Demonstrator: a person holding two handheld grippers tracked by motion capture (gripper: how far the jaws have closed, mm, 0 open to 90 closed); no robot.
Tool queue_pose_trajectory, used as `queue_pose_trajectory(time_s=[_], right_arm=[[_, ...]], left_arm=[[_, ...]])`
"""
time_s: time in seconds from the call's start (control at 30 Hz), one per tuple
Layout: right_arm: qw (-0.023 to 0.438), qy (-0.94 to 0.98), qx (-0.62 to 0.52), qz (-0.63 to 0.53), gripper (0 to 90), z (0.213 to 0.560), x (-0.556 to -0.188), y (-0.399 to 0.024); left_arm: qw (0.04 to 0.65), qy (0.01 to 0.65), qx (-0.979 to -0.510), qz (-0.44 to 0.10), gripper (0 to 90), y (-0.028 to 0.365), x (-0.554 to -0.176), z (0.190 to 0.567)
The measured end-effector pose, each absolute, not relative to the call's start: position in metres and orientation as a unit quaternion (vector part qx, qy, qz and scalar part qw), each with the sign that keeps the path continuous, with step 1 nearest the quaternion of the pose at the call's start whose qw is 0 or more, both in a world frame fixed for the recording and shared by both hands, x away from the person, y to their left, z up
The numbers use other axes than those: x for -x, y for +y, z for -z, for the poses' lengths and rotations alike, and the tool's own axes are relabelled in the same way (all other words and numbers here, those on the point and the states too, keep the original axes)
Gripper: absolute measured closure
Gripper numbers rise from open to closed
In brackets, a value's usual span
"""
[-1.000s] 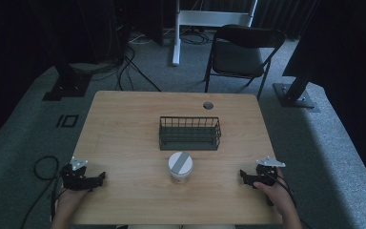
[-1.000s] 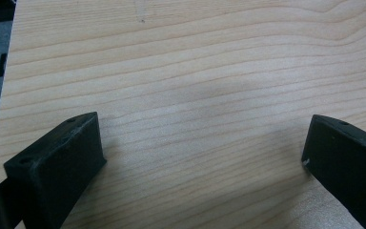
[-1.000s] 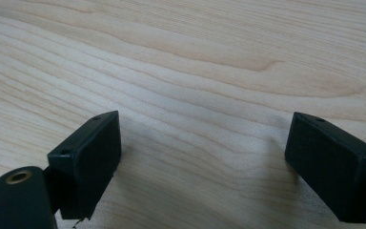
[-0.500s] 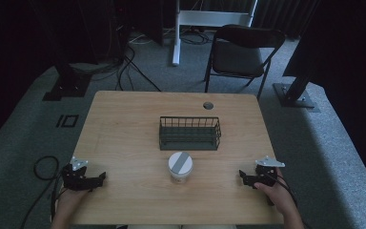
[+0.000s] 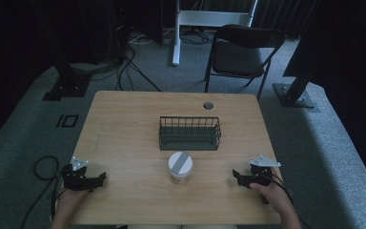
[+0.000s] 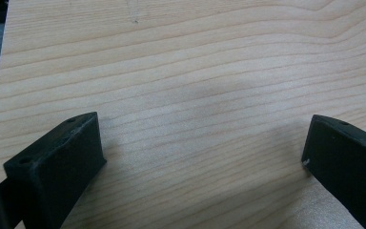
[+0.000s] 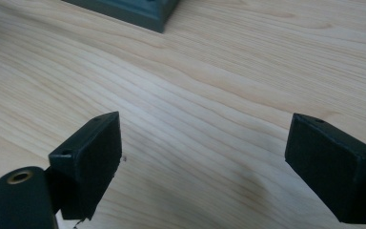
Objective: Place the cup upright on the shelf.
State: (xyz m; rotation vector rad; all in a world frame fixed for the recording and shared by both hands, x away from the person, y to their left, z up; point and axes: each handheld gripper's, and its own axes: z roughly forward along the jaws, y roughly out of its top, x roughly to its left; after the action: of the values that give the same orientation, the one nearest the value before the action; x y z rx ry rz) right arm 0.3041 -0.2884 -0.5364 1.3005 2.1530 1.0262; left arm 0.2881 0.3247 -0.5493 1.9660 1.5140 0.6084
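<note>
Claws [image 5: 100,177] [image 5: 237,177]: two; cup [image 5: 180,165]: one.

The person's two forearms come in from the bottom of the high view, one at each near corner of the counter [image 5: 138,119]. The left hand [image 5: 66,202] grips the left gripper [image 5: 100,177] from behind, low over the near left edge, its black jaws pointing inward to the middle. The right hand [image 5: 274,195] holds the right gripper [image 5: 236,177] near the near right edge, its jaws likewise pointing inward, a grey three-cornered plate on top. In the left gripper view the left gripper [image 6: 202,152] has its jaws spread wide with bare wood between them. In the right gripper view the right gripper [image 7: 205,148] stands equally wide apart, holding nothing.
</note>
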Motion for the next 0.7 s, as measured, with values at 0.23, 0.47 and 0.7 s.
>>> queue_pose_trajectory(time_s=[0.23, 0.47, 0.7], right_arm=[[0.201, 0.783, -0.441, -0.391, 12.0, 0.534, -0.302, -0.275], [0.189, 0.793, -0.412, -0.407, 12.1, 0.529, -0.3, -0.26], [0.179, 0.802, -0.389, -0.417, 12.1, 0.529, -0.299, -0.245]], left_arm=[[0.29, 0.566, -0.738, -0.227, 0.2, 0.325, -0.288, 0.549], [0.29, 0.565, -0.738, -0.227, 0.2, 0.325, -0.288, 0.549], [0.29, 0.565, -0.738, -0.227, 0.2, 0.324, -0.288, 0.549]])
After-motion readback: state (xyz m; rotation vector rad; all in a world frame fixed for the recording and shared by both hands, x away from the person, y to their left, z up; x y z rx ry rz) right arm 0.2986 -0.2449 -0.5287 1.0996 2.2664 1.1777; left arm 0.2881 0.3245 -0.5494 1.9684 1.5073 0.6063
